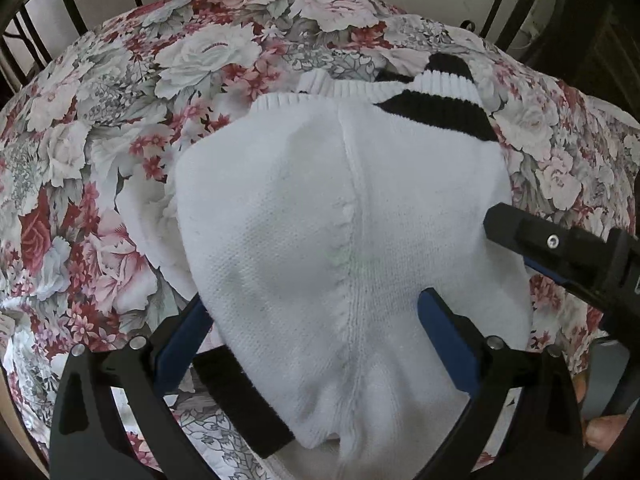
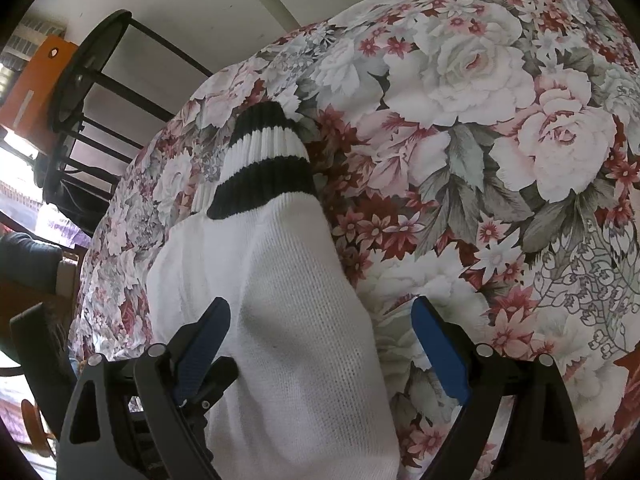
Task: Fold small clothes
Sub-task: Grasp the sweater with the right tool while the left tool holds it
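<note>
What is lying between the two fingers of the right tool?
The white sweater, its striped cuff ahead of the open right tool, on the flowered cloth; right wrist view.

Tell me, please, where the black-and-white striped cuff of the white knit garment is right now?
The striped cuff lies on the floral tablecloth at the far end of the white knit garment, upper right in the left wrist view; in the right wrist view, ahead and left of centre.
</note>
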